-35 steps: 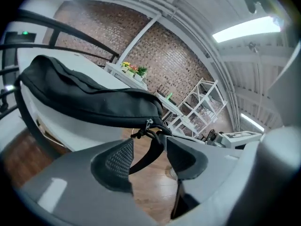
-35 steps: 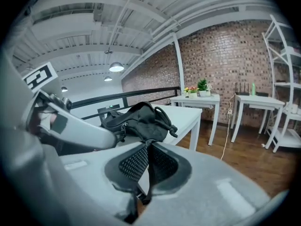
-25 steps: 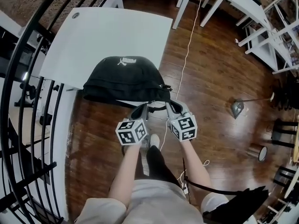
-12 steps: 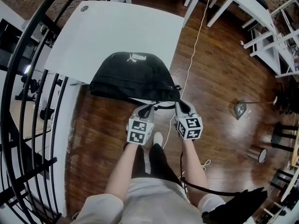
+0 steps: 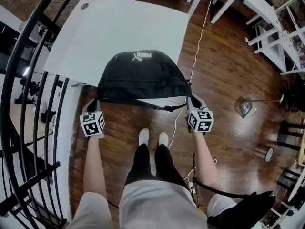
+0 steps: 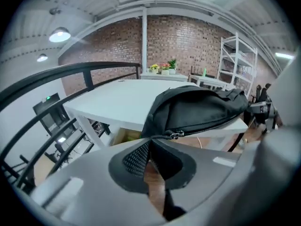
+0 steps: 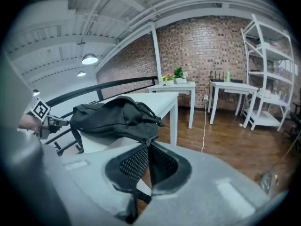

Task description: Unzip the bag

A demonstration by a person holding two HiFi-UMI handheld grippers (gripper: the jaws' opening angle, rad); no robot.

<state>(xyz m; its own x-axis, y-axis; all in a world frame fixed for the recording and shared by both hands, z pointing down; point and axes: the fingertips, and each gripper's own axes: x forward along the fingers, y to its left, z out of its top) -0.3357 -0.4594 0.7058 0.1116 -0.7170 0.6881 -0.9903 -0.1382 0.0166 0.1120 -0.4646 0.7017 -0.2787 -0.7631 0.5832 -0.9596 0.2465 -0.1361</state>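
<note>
A black waist bag lies at the near edge of the white table, with its strap hanging in front. My left gripper is shut on the bag's left end. In the left gripper view, the bag starts right at the closed gripper, and the zipper pull sits just past it, with the zipper closed. My right gripper is shut on the bag's right end. In the right gripper view, the bag meets the closed gripper.
A black curved railing runs close along the left. A white cable trails over the wooden floor to the right of the table. More white tables and shelves stand at the back right. The person's feet are below the table edge.
Both grippers have moved apart from the middle in front of the bag, the left to its left end and the right to its right end. The strap now hangs stretched between them.
</note>
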